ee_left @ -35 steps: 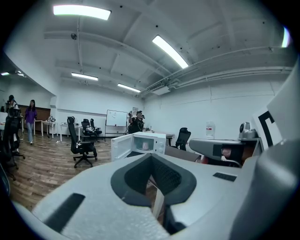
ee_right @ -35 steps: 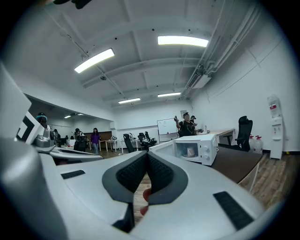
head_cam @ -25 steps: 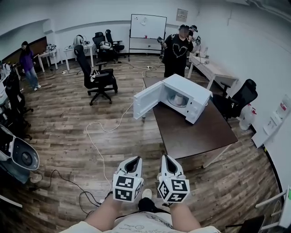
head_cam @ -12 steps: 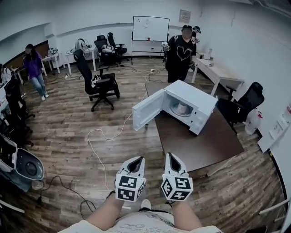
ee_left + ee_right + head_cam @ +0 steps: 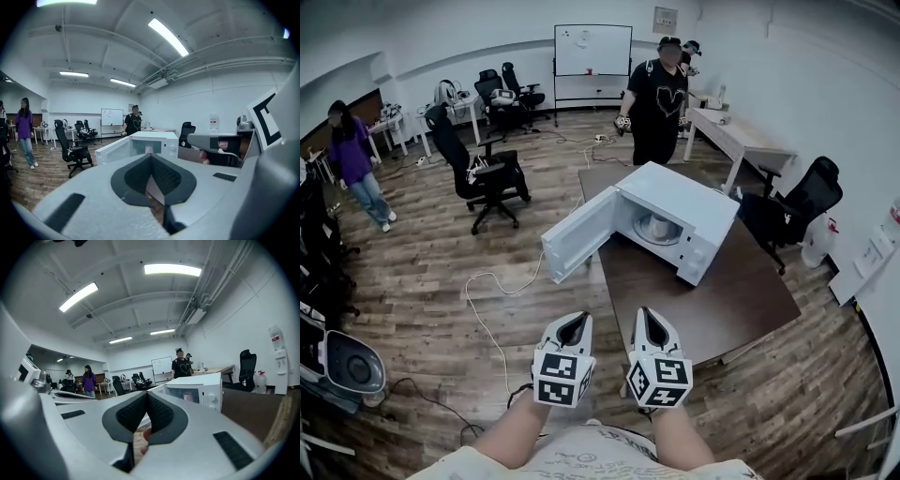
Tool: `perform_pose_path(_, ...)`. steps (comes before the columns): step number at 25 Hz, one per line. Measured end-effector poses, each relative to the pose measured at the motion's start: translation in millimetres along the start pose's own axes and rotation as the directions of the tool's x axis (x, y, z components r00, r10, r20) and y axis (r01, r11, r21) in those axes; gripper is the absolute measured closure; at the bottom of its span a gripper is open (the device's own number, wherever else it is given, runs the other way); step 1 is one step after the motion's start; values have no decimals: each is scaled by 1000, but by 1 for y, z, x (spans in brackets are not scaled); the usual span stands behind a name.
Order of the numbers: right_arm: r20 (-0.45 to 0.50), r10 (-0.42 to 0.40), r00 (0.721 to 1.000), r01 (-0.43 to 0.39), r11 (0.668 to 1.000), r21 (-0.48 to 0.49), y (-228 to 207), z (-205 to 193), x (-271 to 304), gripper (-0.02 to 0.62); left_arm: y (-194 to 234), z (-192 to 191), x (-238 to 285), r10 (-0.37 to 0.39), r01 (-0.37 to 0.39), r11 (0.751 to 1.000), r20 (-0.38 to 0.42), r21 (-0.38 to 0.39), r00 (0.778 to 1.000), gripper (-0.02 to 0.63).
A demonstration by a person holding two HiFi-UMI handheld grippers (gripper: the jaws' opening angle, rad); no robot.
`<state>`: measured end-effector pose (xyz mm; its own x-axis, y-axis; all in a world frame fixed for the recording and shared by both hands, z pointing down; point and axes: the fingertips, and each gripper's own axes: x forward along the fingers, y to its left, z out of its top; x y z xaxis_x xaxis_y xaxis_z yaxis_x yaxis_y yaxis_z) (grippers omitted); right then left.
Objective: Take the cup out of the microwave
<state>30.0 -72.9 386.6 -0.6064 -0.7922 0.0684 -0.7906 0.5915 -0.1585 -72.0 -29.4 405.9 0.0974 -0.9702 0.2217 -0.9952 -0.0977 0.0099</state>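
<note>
With the jaws of the left gripper and right gripper together and empty, part one pair, skirt the white boxy microwave's open door overhanging the dark wooden table's left edge, then reach the pale cup.

Looks out along the right gripper, jaws pressed together with nothing between them, toward a white microwave on a brown table, door swung open to the left and a pale cup showing inside. Beyond it, takes in a person in black standing by a whiteboard, a person in purple farther left, and a black office chair at right. Overhead, catches long ceiling lights.
</note>
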Motion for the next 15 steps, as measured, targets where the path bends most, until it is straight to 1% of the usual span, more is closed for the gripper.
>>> perform_pose_path(6, 0, -38, 999, 38, 999, 7, -33, 2, 16, 581, -14, 7, 40, -49, 49, 999, 5, 12, 999, 595)
perform_pose_path(9, -16, -58, 998, 58, 998, 13, -47, -3, 23, 581, -17, 8, 56, -62, 62, 998, 1, 10, 998, 595)
perform_pose_path(15, -24, -87, 996, 87, 996, 10, -59, -11, 42, 581, -17, -1, 84, -102, 102, 995, -18, 6, 995, 595)
